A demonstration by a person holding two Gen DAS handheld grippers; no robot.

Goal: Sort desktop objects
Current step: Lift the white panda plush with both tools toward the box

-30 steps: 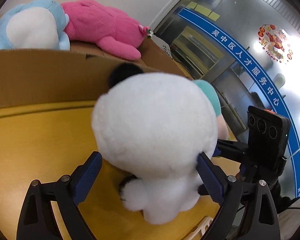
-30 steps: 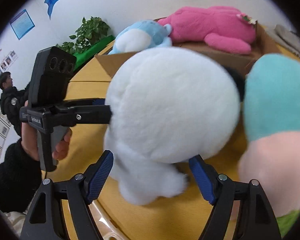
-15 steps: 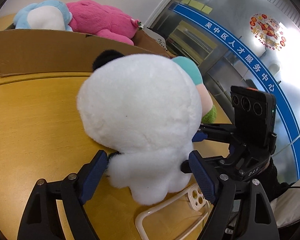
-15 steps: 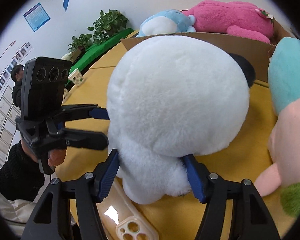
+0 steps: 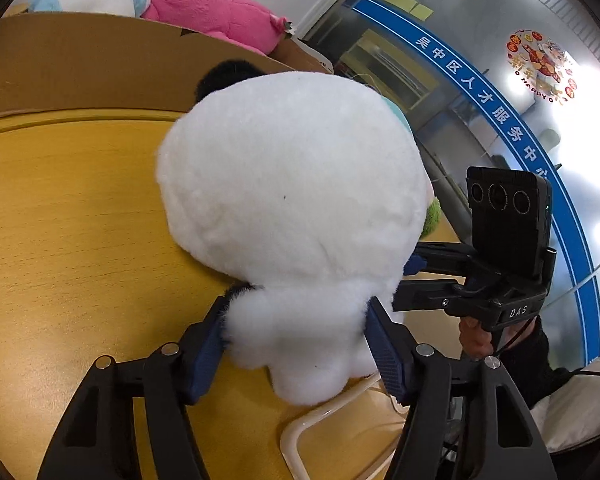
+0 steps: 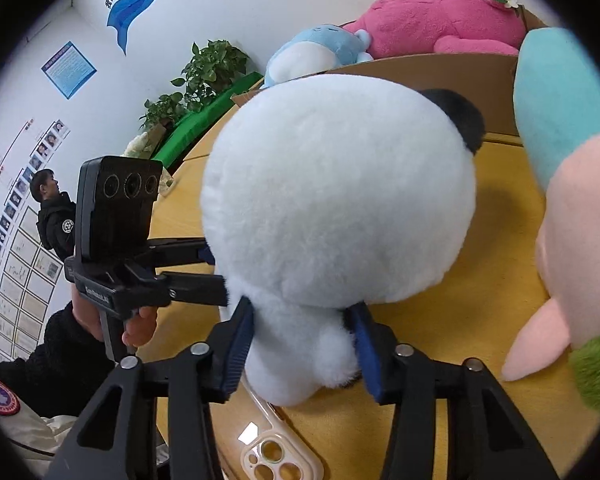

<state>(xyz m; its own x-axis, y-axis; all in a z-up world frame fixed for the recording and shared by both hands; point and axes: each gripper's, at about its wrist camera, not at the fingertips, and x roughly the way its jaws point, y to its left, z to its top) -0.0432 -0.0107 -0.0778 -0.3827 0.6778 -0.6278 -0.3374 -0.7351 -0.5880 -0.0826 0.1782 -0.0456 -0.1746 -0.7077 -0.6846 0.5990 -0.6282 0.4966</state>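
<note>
Tilting downward, both claws (image 5: 296, 344) (image 6: 304, 344) have just clenched the panda plush (image 5: 292, 200).

Both grippers' jaws have just been closing: the left gripper (image 5: 296, 344) and right gripper (image 6: 302, 344) now squeeze the white plush panda (image 5: 296, 208) by its small body instead of straddling it loosely.

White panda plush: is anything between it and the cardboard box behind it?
Nothing visible. Bare yellow table lies between the white panda plush and the cardboard box; only the box's near wall must be cleared.
</note>
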